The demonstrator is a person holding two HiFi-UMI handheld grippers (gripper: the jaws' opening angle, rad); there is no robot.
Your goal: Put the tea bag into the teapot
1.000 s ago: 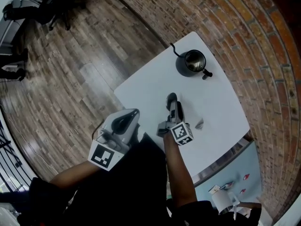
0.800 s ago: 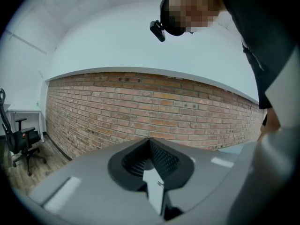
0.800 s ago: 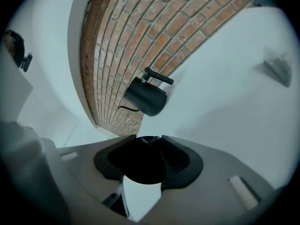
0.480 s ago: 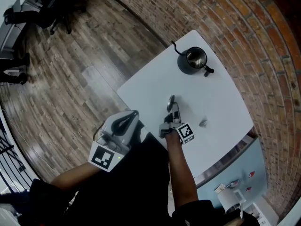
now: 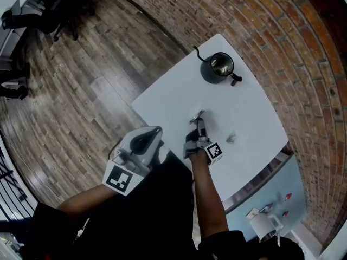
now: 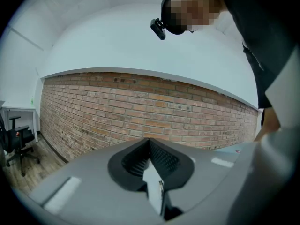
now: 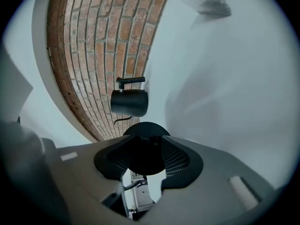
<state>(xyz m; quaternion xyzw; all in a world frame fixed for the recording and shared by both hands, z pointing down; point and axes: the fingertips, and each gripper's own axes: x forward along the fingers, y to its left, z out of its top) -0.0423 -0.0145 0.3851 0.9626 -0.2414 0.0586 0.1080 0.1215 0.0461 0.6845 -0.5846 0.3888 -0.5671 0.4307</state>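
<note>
Head view: right claw (image 5: 198, 124) is over the white worktop (image 5: 173, 96), clamped on a black round lid (image 5: 197, 115). Teapot (image 5: 217, 69) stands well ahead of it, top open. Tea bag (image 5: 231, 139) lies on the worktop near its right side, not touching. Left claw (image 5: 145, 140) hangs left of it, off the worktop edge.

Left gripper view: left claw (image 6: 150, 158) pads are pressed together with nothing between; brick wall (image 6: 140, 111) ahead.

Right gripper view: the lid (image 7: 146, 149) is gripped between the pads, the teapot (image 7: 130, 102) straight ahead, the tea bag (image 7: 212, 4) well apart.
</note>
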